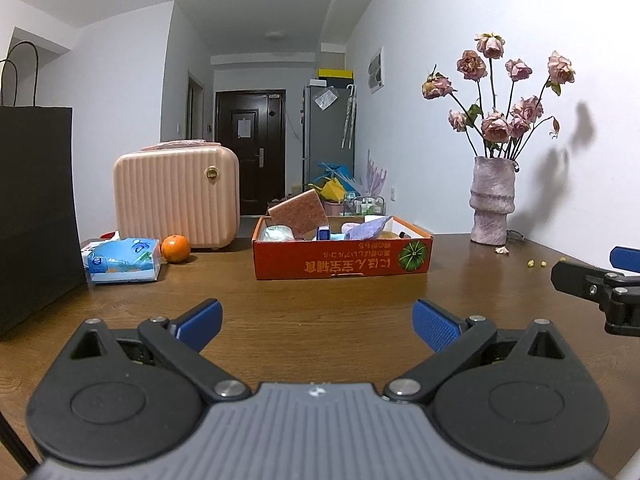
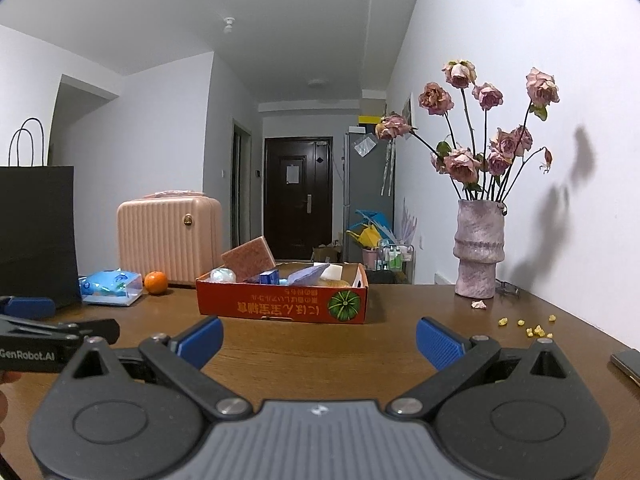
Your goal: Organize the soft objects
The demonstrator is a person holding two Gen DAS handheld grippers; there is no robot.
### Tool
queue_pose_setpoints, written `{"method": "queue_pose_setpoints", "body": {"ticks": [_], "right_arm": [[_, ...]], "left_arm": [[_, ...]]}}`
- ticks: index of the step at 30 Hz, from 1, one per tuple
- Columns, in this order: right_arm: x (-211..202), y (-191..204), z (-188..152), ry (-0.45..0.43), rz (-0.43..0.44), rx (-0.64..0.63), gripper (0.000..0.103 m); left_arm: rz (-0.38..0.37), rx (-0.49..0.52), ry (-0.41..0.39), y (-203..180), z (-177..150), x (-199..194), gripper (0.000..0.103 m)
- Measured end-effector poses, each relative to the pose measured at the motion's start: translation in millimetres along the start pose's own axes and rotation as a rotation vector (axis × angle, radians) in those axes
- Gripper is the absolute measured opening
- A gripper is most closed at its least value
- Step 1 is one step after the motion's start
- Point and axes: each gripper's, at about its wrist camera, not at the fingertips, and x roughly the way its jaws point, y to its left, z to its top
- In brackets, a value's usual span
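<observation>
An orange cardboard box [image 1: 340, 258] stands on the brown table; it also shows in the right wrist view [image 2: 280, 304]. A pinkish-brown sponge [image 1: 298, 213] leans upright in it, next to a purple cloth [image 1: 366, 227], a white wrapped ball [image 2: 223, 275] and a small blue box [image 2: 269, 277]. A blue tissue pack [image 1: 122, 260] lies left of the box. My left gripper [image 1: 318, 322] is open and empty, short of the box. My right gripper [image 2: 319, 338] is open and empty, also short of the box.
An orange [image 1: 175, 248] sits by a pink suitcase [image 1: 176, 196]. A black paper bag [image 1: 36, 208] stands at the left. A vase of dried roses [image 1: 491, 200] stands at the right by the wall. Yellow crumbs [image 2: 532, 328] and a dark flat device [image 2: 628, 364] lie at the right.
</observation>
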Motion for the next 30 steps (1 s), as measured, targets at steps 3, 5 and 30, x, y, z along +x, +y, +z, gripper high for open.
{"method": "queue_pose_setpoints", "body": {"ticks": [3,5,30], "right_arm": [[-1.0,0.9,0.0,-0.003,0.001,-0.002,0.103],[-0.6,0.8,0.5,-0.004,0.000,-0.003,0.103],[-0.9,1.6,0.1,-0.004,-0.001,-0.005,0.103]], "left_arm": [[0.000,0.000,-0.001,0.0,0.0,-0.1,0.103],[0.001,0.001,-0.004,0.2,0.1,-0.3,0.103],[0.001,0.001,-0.009,0.8,-0.7,-2.2,0.103]]}}
